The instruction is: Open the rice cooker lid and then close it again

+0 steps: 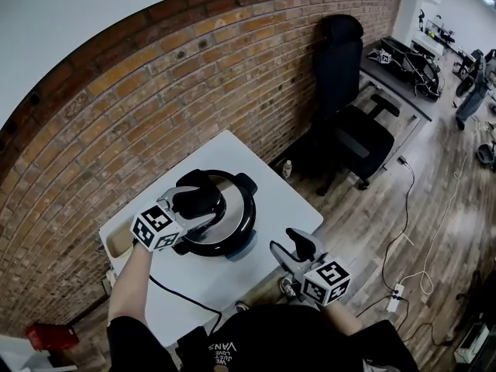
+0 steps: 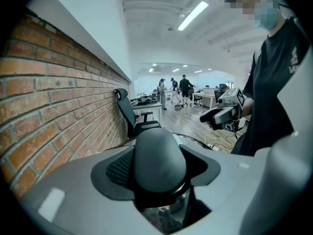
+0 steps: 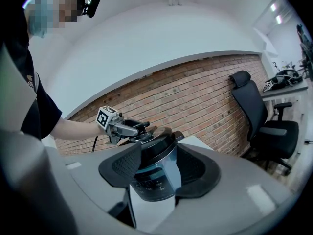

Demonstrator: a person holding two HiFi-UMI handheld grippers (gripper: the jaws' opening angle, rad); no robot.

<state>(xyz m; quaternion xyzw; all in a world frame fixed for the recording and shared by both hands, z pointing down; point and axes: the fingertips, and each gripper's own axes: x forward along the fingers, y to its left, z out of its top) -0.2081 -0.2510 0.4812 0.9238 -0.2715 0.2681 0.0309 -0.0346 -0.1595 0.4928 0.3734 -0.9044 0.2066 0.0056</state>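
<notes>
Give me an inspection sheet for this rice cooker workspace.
Surface: white table beside a brick wall.
Job's things: rice cooker mid-table, lid on.
Clutter: small beige object at the table's left edge, not identifiable.
Grippers: left gripper shut on the lid handle; right gripper open, empty, off the table's front.
Cables: black cable crosses the table from the cooker; power strip on the floor.
Surroundings: black office chair; bottle on the floor.
</notes>
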